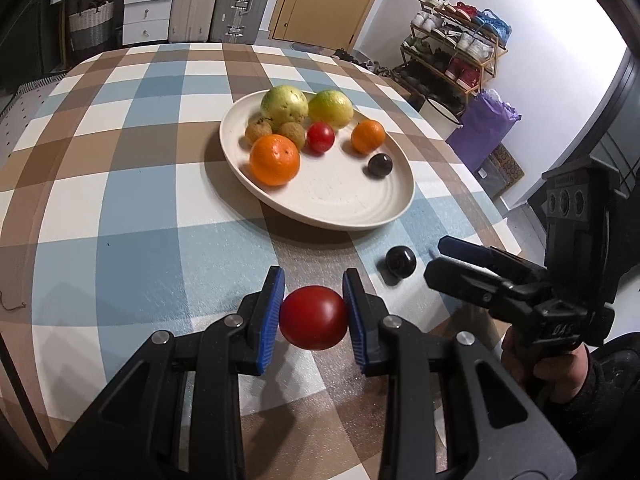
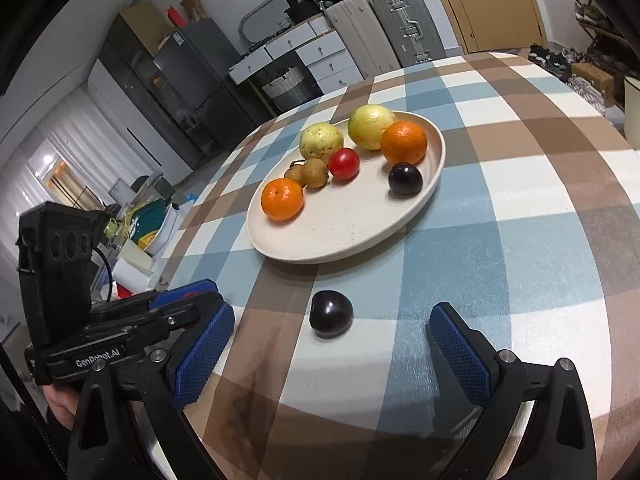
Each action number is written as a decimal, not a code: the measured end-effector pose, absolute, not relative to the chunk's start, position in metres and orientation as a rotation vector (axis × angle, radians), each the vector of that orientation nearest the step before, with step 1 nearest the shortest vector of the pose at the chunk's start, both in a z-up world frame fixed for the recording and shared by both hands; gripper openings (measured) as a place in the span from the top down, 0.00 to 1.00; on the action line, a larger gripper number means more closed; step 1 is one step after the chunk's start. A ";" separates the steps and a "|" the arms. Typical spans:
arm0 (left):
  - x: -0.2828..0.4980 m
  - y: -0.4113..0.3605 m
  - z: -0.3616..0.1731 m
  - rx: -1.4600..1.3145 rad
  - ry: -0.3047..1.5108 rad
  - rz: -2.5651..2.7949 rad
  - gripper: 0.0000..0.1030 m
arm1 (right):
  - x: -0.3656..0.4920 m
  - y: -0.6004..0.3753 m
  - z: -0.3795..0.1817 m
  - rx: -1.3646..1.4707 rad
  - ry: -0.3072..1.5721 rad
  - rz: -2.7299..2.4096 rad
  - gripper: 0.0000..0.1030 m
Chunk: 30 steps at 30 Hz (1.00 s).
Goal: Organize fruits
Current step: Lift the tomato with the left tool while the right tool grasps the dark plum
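My left gripper (image 1: 313, 312) is shut on a red tomato (image 1: 313, 317), its blue pads pressed on both sides, just above the checked tablecloth. A dark plum (image 1: 400, 263) (image 2: 331, 313) lies on the cloth just short of the plate. My right gripper (image 2: 332, 344) is open, its pads (image 2: 460, 350) wide apart on either side of the plum and not touching it; it also shows in the left wrist view (image 1: 448, 258). The cream plate (image 1: 352, 208) (image 2: 340, 240) holds two oranges, two green-yellow fruits, a red tomato, a dark plum and small brown fruits.
The checked table (image 1: 120, 200) ends at the right near a purple bag (image 1: 486, 128) and a shoe rack (image 1: 452, 52). Drawers and suitcases (image 2: 384, 36) stand beyond the far edge. The left gripper's body (image 2: 100, 320) sits close at my right gripper's left.
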<state>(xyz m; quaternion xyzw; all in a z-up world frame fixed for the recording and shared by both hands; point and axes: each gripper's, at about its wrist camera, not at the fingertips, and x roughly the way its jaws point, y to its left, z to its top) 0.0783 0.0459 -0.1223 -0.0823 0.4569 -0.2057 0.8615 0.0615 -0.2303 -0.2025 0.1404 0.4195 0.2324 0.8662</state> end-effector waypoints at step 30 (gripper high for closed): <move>0.076 0.066 -0.105 -0.221 0.919 -0.385 0.74 | 0.064 -0.211 -0.203 0.052 0.884 0.466 0.76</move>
